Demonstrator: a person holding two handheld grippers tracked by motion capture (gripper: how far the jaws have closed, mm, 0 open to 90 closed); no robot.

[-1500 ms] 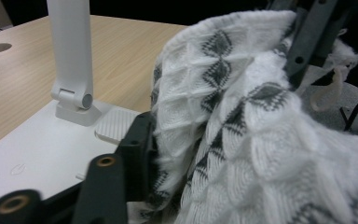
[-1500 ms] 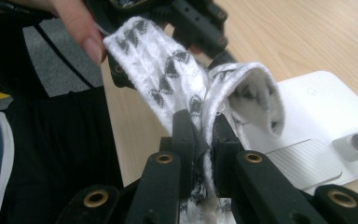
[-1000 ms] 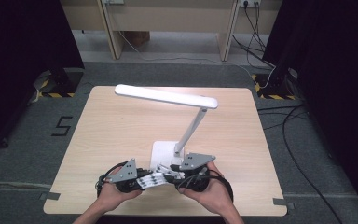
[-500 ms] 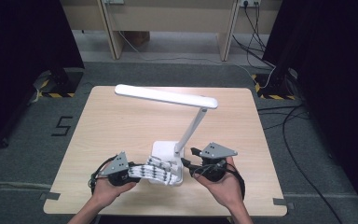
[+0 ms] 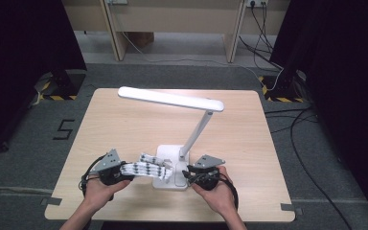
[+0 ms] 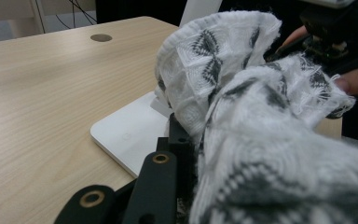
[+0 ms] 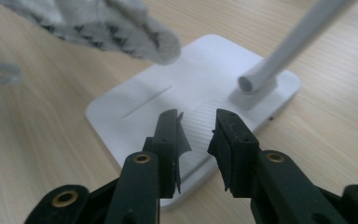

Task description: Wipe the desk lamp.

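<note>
A white knitted cloth with a grey pattern (image 5: 149, 169) hangs from my left gripper (image 5: 127, 172), which is shut on its near end. In the left gripper view the cloth (image 6: 261, 116) bulges over the jaws of that gripper (image 6: 186, 142) and hides one of them. Its free end droops over the flat base (image 5: 172, 179) of a white desk lamp (image 5: 170, 99). My right gripper (image 5: 188, 175) stands open at the base's right side. In the right gripper view this gripper (image 7: 198, 135) holds nothing, with the lamp base (image 7: 168, 100) just beyond it and the cloth (image 7: 107, 25) farther off.
The lamp's arm (image 7: 298, 39) rises from the base's back right corner and its long head reaches left over the middle of the wooden table (image 5: 124, 129). A round cable port (image 6: 101, 37) sits in the tabletop. Cables trail on the floor at the right.
My two hands, close together a second ago, have drawn apart, and the cloth now lies stretched out from the left gripper. The right gripper swung out right, then came back toward the base.
</note>
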